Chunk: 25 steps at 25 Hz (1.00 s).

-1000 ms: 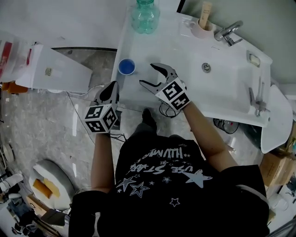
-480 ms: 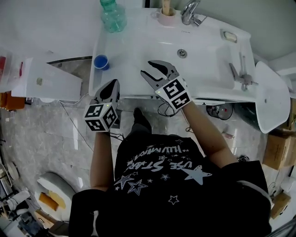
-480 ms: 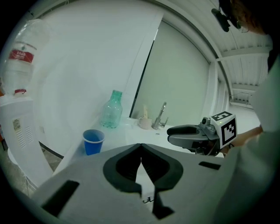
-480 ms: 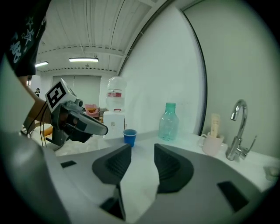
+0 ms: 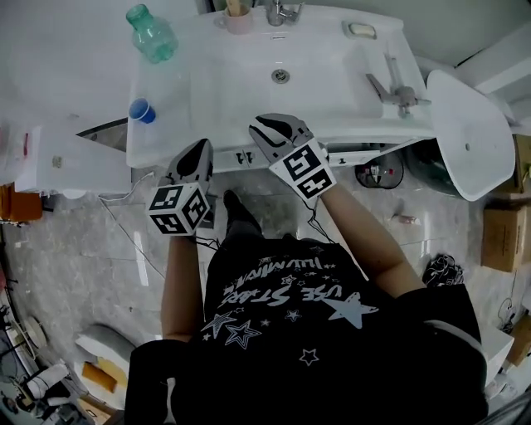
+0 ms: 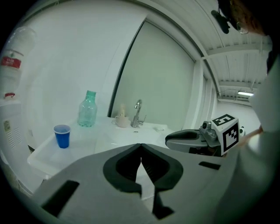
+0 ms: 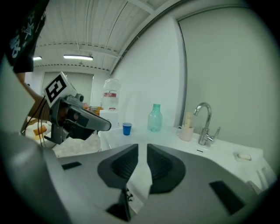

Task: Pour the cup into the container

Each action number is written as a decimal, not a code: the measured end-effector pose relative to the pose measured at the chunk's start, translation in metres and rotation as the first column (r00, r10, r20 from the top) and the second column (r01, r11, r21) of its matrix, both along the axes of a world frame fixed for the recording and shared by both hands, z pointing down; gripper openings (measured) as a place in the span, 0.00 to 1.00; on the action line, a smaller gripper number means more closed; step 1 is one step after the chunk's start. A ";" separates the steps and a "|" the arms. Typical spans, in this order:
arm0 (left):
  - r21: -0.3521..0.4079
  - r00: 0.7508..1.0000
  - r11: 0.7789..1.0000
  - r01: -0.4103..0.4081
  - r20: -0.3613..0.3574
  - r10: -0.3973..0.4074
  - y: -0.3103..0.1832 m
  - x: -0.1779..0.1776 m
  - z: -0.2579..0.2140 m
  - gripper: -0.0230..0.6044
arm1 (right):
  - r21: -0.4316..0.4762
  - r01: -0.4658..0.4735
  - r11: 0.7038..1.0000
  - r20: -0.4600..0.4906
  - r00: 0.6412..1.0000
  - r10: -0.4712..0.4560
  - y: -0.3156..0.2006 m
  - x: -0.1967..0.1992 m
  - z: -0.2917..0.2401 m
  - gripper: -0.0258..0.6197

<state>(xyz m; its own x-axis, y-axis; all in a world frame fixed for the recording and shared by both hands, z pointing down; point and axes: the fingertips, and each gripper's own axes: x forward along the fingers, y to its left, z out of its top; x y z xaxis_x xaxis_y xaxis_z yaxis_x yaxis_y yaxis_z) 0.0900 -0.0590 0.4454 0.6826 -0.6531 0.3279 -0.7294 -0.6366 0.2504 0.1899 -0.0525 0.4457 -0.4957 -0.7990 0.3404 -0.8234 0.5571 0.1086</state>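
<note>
A small blue cup (image 5: pixel 141 110) (image 6: pixel 62 136) (image 7: pixel 127 128) stands on the left side of the white counter (image 5: pixel 166 124). Behind it is a clear green bottle (image 5: pixel 152 33) (image 6: pixel 87 109) (image 7: pixel 154 117). Both grippers hover at the counter's front edge, well short of the cup. My left gripper (image 5: pixel 199 148) (image 6: pixel 141 145) is shut with nothing in it and sits right of and nearer than the cup. My right gripper (image 5: pixel 260 126) (image 7: pixel 142 147) is closing; a narrow gap still shows between its jaws and nothing is in it.
The sink basin (image 5: pixel 249 79) with its drain (image 5: pixel 280 75) fills the middle of the counter. A faucet (image 5: pixel 282 10) and a beige tumbler (image 5: pixel 238 18) stand at the back. A white cabinet (image 5: pixel 50 153) is at left, a white oval lid (image 5: pixel 469 133) at right.
The view has pulled back from the sink. Both grippers have come back from over the counter to its front edge. The right jaws went from wide apart to nearly together.
</note>
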 end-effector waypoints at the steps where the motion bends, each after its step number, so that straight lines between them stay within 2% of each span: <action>1: 0.001 1.000 1.000 -0.008 0.001 0.008 0.010 0.008 0.000 0.05 | 0.007 -0.035 0.999 -0.006 0.999 0.035 0.008 0.012 -0.001 0.11; 2: 0.002 1.000 1.000 -0.015 0.001 0.015 0.019 0.016 -0.001 0.05 | 0.019 -0.069 0.997 -0.016 0.997 0.069 0.017 0.024 -0.002 0.05; 5: 0.015 0.999 0.999 -0.039 -0.002 0.039 0.048 0.036 -0.005 0.05 | 0.044 -0.126 0.991 -0.031 0.991 0.128 0.044 0.050 -0.007 0.05; 11: 0.026 0.999 0.999 -0.047 -0.006 0.047 0.098 0.060 -0.008 0.05 | 0.038 -0.168 0.985 -0.018 0.986 0.168 0.097 0.081 -0.008 0.05; 18: 0.024 0.999 0.999 -0.038 -0.016 0.038 0.150 0.071 -0.006 0.05 | 0.035 -0.214 0.976 -0.007 0.977 0.215 0.147 0.109 -0.008 0.05; 25: 0.030 0.998 0.998 -0.056 -0.026 0.057 0.171 0.074 -0.008 0.05 | 0.044 -0.271 0.961 -0.001 0.962 0.272 0.172 0.127 -0.017 0.05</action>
<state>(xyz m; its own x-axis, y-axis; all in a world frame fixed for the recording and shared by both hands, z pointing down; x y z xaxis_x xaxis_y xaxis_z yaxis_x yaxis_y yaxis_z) 0.1637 0.1123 0.4376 0.7269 -0.6226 0.2899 -0.6855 -0.6838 0.2501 0.3172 0.1195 0.4286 -0.2560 -0.9172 0.3054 -0.9422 0.3074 0.1334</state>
